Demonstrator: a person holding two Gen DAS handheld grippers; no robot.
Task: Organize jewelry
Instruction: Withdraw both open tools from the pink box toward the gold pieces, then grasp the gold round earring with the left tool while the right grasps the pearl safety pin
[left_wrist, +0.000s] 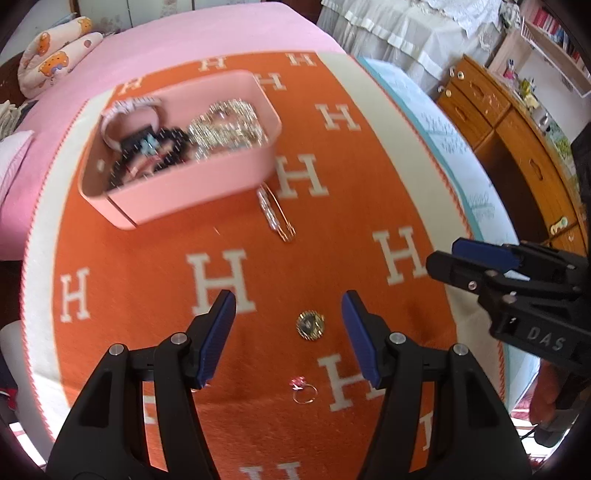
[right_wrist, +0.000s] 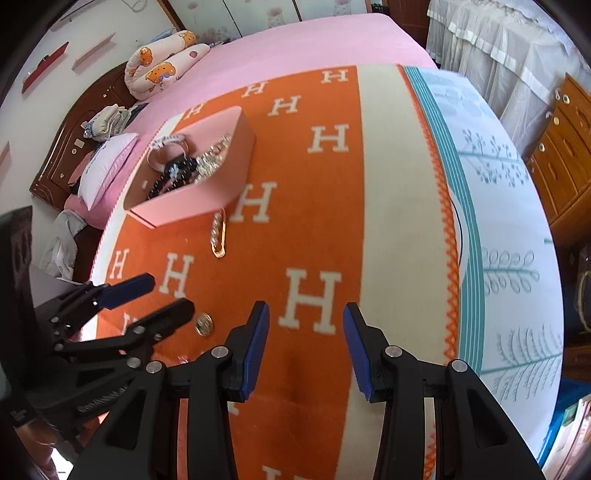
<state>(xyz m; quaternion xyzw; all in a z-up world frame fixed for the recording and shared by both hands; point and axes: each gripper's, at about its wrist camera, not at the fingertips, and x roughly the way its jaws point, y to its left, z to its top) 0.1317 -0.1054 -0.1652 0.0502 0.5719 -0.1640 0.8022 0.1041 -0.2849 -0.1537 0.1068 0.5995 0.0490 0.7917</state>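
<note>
A pink box (left_wrist: 184, 201) (right_wrist: 177, 208) stands on the orange H-pattern blanket (left_wrist: 147, 240) and holds a sparkly chain, dark beads and a pink bangle. A pearl hair clip (left_wrist: 275, 214) (right_wrist: 218, 232) lies just in front of the box. A round gold brooch (left_wrist: 311, 325) (right_wrist: 204, 324) lies on the blanket below my left gripper (left_wrist: 288, 297) (right_wrist: 168, 295), which hangs open above it with nothing held. A thin ring with a pink stone (left_wrist: 303, 389) lies nearer. My right gripper (right_wrist: 306, 308) (left_wrist: 461, 258) is open and empty over bare blanket, to the right of the brooch.
The blanket covers a bed with a pink sheet (left_wrist: 184, 37). A bear-print cushion (right_wrist: 162, 70) and a pink pillow (right_wrist: 107, 166) lie at the far side. A white and teal cloth (right_wrist: 509, 221) borders the blanket on the right, with a wooden dresser (left_wrist: 517, 147) beyond.
</note>
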